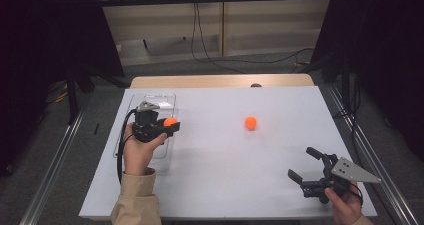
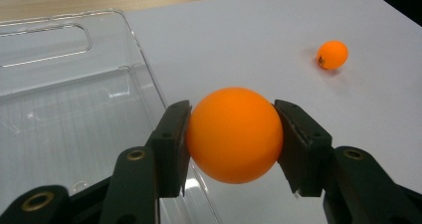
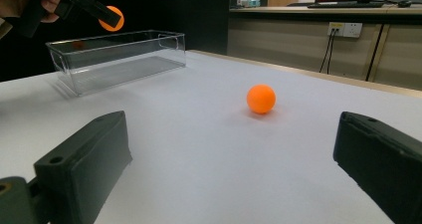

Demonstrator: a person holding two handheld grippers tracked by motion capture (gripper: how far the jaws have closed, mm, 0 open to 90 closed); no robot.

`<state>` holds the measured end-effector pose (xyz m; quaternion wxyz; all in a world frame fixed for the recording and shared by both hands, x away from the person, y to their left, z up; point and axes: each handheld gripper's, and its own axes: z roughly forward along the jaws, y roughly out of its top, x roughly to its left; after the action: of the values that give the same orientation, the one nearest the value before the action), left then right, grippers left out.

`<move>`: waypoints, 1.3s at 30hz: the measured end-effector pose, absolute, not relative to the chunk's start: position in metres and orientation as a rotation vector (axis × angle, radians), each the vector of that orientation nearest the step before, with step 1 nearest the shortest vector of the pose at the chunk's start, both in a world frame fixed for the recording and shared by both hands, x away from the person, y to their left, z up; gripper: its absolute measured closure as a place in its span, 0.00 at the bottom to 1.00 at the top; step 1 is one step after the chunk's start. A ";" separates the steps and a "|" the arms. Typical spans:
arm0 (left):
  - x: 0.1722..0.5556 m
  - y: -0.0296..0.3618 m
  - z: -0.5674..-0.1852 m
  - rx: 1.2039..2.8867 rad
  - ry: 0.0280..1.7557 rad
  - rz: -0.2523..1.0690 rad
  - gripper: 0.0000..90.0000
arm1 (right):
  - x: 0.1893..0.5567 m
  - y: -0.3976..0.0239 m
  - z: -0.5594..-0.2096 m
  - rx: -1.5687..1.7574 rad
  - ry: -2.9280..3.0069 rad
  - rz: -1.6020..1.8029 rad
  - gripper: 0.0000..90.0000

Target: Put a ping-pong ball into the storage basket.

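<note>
Nearest the lens in the left gripper view, we see an orange ball (image 2: 234,134) clamped between the two black jaws of the left gripper (image 2: 234,144), one pad pressed against each side of it. Behind and to the left of that ball in the same view lies a clear plastic bin (image 2: 59,84), its long rim running down toward the lower middle of the frame; the held ball sits just to the right of that rim, above the white table (image 2: 239,45).

In the high view we find the left gripper (image 1: 172,125) at centre left, held in the left hand (image 1: 137,152), with the held ball (image 1: 170,121) showing as an orange spot at the right-hand edge of the bin (image 1: 150,96). The right gripper view shows that same ball (image 3: 110,18) at upper left, raised above the bin (image 3: 119,55) rather than inside it.

A second orange ball (image 1: 250,122) rests alone on the table near the middle of the high view, well apart from both grippers. It appears at upper right in the left gripper view (image 2: 332,54) and just above centre in the right gripper view (image 3: 261,98).

The right gripper (image 1: 306,164) sits at lower right in the high view, in the right hand (image 1: 345,207). Its jaws stand wide apart with nothing between them, and in its own view the loose ball lies farther off, framed by the two jaws.
</note>
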<state>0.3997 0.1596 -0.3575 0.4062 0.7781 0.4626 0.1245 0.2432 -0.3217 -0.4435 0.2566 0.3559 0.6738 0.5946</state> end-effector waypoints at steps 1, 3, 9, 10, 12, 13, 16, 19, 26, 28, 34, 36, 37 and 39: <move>0.400 0.160 -0.358 1.959 1.172 0.314 0.57 | 0.243 -0.322 -0.443 0.964 1.829 1.613 0.01; 0.400 0.162 -0.359 1.964 1.171 0.318 0.57 | 0.243 -0.322 -0.443 0.962 1.830 1.612 0.01; 0.402 0.163 -0.361 1.967 1.180 0.332 0.56 | 0.243 -0.322 -0.443 0.964 1.829 1.614 0.01; 0.401 0.163 -0.361 1.963 1.184 0.336 0.56 | 0.243 -0.322 -0.444 0.965 1.829 1.614 0.01; 0.402 0.165 -0.361 1.966 1.180 0.335 0.56 | 0.243 -0.322 -0.444 0.965 1.830 1.614 0.01; 0.402 0.165 -0.361 1.967 1.182 0.336 0.56 | 0.243 -0.322 -0.444 0.966 1.830 1.614 0.01; 0.402 0.166 -0.361 1.959 1.190 0.343 0.56 | 0.243 -0.322 -0.444 0.966 1.831 1.615 0.01; 0.402 0.168 -0.361 1.967 1.191 0.351 0.56 | 0.243 -0.322 -0.443 0.963 1.831 1.614 0.01; 0.402 0.172 -0.363 1.965 1.201 0.369 0.56 | 0.243 -0.322 -0.443 0.965 1.828 1.617 0.01; 0.402 0.173 -0.363 1.966 1.203 0.371 0.56 | 0.243 -0.322 -0.444 0.966 1.829 1.617 0.01; 0.402 0.176 -0.363 1.961 1.213 0.381 0.56 | 0.243 -0.322 -0.444 0.969 1.830 1.617 0.01; 0.403 0.177 -0.364 1.961 1.218 0.383 0.56 | 0.243 -0.322 -0.444 0.969 1.829 1.617 0.01; 0.403 0.177 -0.364 1.961 1.219 0.384 0.56 | 0.243 -0.322 -0.444 0.968 1.830 1.617 0.01; 0.403 0.178 -0.364 1.962 1.226 0.384 0.56 | 0.243 -0.322 -0.444 0.965 1.829 1.617 0.01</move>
<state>0.4031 0.1782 -0.3643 0.3879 0.7711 0.4818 0.1509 0.2431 -0.3219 -0.4436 0.2553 0.3555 0.6736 0.5956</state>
